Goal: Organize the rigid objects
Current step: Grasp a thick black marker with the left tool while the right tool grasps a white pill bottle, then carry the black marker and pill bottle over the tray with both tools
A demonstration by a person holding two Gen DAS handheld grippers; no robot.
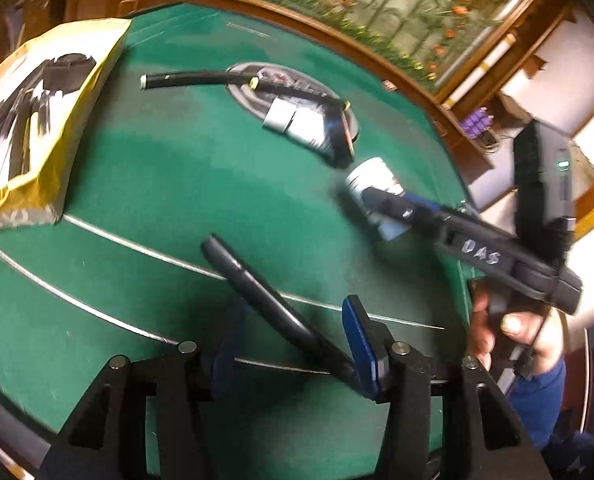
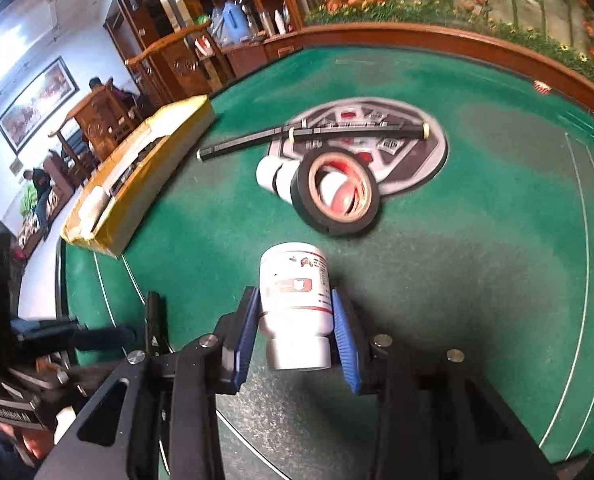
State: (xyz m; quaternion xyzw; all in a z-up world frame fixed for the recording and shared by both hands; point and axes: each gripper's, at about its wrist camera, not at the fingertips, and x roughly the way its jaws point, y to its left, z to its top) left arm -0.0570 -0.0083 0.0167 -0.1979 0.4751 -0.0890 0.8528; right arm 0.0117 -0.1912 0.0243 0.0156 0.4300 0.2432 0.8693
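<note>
Looks like a home living rm or game rm. Green felt card table [image 2: 497,240] w/ wood rim, carved wooden chairs [image 2: 97,120], framed painting [image 2: 37,104], flower mural [image 1: 377,8] on wall

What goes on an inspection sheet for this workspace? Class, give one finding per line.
Surface: green felt table with white lines and a round grey emblem.
Job's things: white bottle between the right claw's pads; black marker between the left claw's pads; black tape roll leaning on a white tube; long black rod across the emblem.
Clutter: open yellow box at the table edge.
Claws: right shut on the bottle; left holding the marker, blurred.
Cables: thin black cable by the hand.
Surroundings: wooden rail, flower mural, chairs, people seated far off.
</note>
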